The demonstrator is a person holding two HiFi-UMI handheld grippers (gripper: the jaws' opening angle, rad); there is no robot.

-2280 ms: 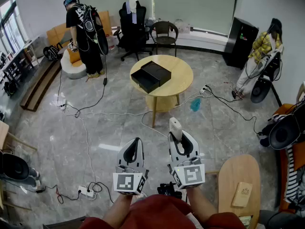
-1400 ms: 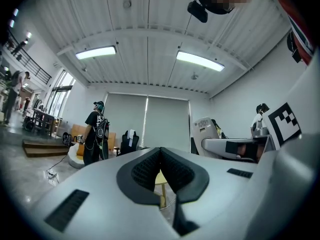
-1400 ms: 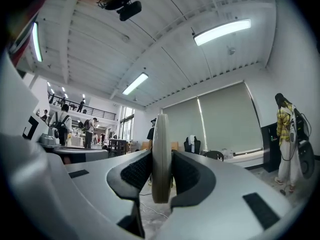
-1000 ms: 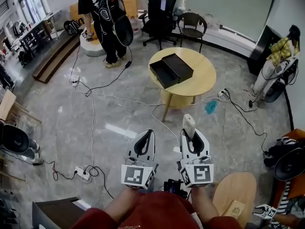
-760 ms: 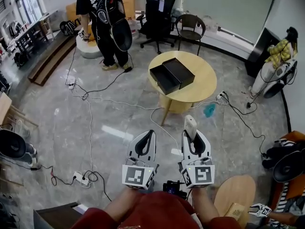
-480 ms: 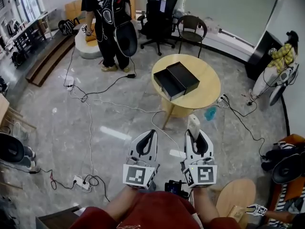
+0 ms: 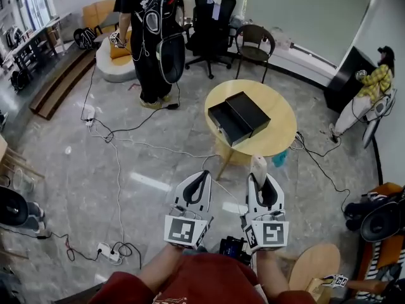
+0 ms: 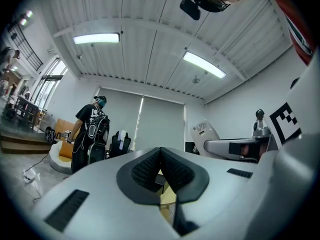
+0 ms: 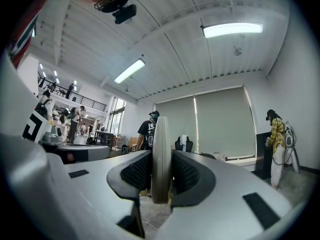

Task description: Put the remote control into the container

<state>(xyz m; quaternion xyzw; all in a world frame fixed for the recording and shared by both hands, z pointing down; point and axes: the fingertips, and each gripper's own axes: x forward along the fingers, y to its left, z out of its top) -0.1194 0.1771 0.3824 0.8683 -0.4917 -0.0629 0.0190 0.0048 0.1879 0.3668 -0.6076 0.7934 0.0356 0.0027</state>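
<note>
A pale remote control (image 7: pixel 258 166) stands on edge between the pads of my right gripper (image 7: pixel 261 181), its tip poking out ahead of the jaws; the right gripper view shows it as a thin slab (image 9: pixel 161 159) clamped between the black pads. My left gripper (image 7: pixel 201 178) is beside it, jaws closed together with nothing between them (image 8: pixel 160 169). The container is an open black box (image 7: pixel 238 116) with its lid alongside, on a round wooden table (image 7: pixel 278 138) ahead of both grippers, a short way across the floor.
A person in black with a backpack (image 7: pixel 152 30) stands behind the table at the left. An office chair (image 7: pixel 211 18) and a dark chair (image 7: pixel 256 42) are beyond it. Cables (image 7: pixel 120 138) trail over the grey floor. A second wooden table (image 7: pixel 316 261) is at the near right.
The round table with the black box has come closer and lower in the head view. Both grippers kept their pose, the remote still held in the right one.
</note>
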